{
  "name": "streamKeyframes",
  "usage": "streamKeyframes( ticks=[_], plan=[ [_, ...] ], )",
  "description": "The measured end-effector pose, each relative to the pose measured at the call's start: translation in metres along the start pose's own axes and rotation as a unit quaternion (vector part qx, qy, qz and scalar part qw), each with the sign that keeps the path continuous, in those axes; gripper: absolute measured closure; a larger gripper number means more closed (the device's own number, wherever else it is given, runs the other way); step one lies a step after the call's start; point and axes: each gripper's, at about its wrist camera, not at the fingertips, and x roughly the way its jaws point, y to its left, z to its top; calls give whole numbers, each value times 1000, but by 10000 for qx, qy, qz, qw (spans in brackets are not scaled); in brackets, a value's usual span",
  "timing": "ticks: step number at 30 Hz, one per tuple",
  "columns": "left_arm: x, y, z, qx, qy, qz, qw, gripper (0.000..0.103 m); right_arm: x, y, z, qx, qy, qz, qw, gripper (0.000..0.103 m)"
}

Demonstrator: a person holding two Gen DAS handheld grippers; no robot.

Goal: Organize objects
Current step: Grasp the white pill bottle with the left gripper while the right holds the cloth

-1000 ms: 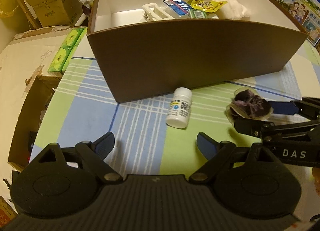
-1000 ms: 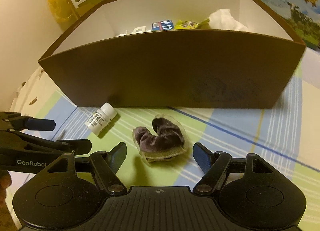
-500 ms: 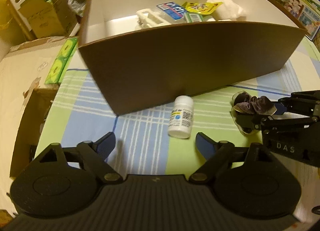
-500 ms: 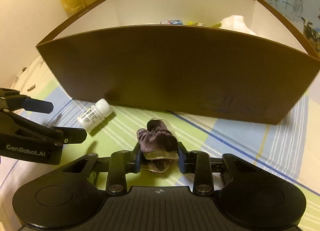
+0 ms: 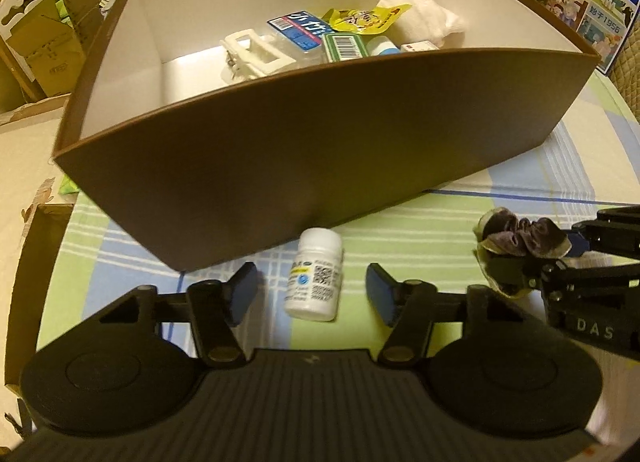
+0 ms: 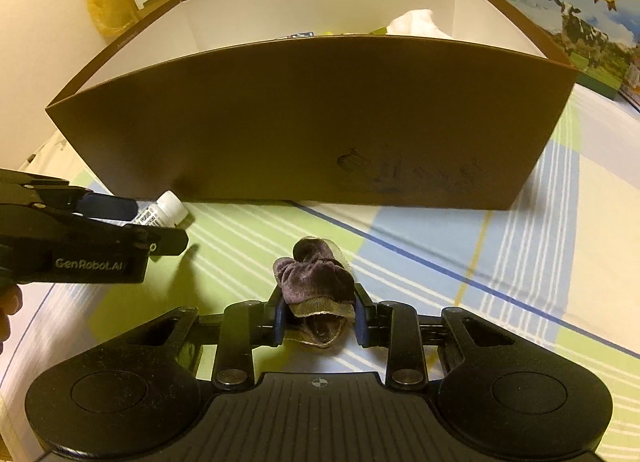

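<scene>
- The desk (image 5: 400, 218), under a checked green, blue and white cloth, carries everything in play.
- The brown box (image 5: 304, 142) stands open-topped on the desk beyond both grippers; small packets, a white clip and a white cloth already lie inside, so the sorting looks partly done.
- The right gripper (image 6: 319, 316) is pinching the dark velvet scrunchie (image 6: 314, 278); both blue pads press its sides, and it bulges up between them, low over the cloth in front of the box wall.
- The left gripper (image 5: 312, 293) has just been closing, with the white pill bottle (image 5: 316, 276) lying on its side between the pads; a gap shows on each side, so nothing is gripped yet.
- The bottle's cap end points toward the box, just short of its near wall.
- The step in hand appears to be a double pick-up: scrunchie secured, bottle about to be taken.
- Next, I judge, the left pads must meet the round bottle squarely so it does not roll, then both loads must be lifted clear over the tall near wall before release.
</scene>
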Motion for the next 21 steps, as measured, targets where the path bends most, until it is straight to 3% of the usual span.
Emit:
streamKeyframes(
  ticks=[4,6,21],
  plan=[
    [2,-2,-1,9,25,-19,10000,69,-3,-1,-2,47,24,-19,10000,74],
    [1,-2,-2,-6,9,-30,10000,80,-4,-2,-3,72,38,-20,10000,74],
    [-24,5,-38,-169,131,-123,9997,81,-15,-2,-14,69,107,39,9999,74]
  ],
)
